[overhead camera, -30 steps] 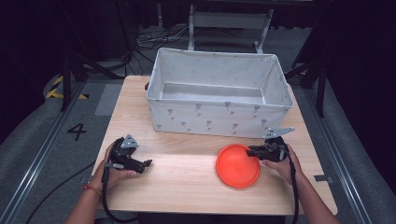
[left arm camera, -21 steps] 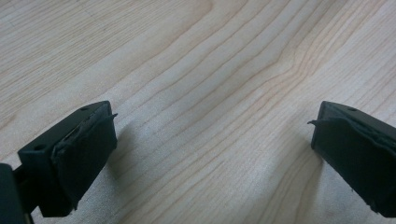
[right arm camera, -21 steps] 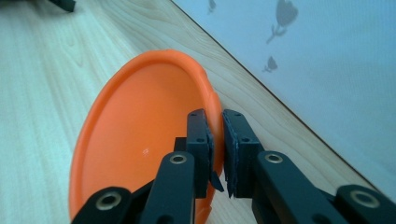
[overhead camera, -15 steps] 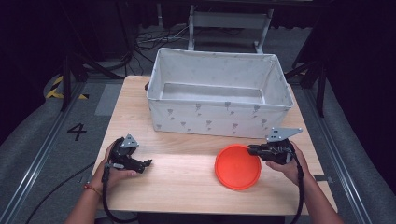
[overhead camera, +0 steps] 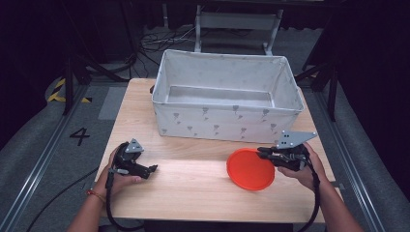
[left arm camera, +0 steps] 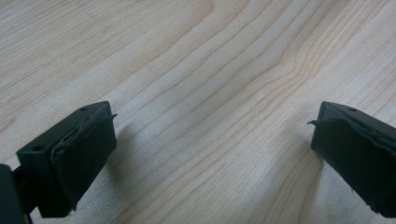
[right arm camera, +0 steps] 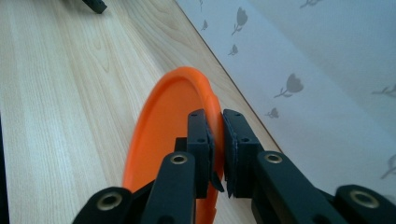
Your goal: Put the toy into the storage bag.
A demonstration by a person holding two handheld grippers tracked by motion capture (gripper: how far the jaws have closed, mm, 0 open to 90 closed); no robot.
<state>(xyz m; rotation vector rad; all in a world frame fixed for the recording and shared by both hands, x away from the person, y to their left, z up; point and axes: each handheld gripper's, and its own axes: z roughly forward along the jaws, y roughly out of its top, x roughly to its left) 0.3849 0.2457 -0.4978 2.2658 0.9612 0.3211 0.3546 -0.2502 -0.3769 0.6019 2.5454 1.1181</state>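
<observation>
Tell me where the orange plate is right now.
In the high view the orange plate sits at the table's right front, just before the white fabric bin, its right rim pinched in the right gripper.

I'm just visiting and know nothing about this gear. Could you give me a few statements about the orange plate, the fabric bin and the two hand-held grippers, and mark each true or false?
1. The right gripper is clamped on the rim of the orange plate. True.
2. The left gripper is holding a cup. False: its jaws stand wide apart over bare wood, with nothing between them.
3. The orange plate lies inside the fabric bin. False: it is out on the wooden table, in front of the bin.
4. The fabric bin has small grey flower prints on its wall. True.
5. The two grippers are touching each other. False: they are at opposite ends of the table's near side.
</observation>
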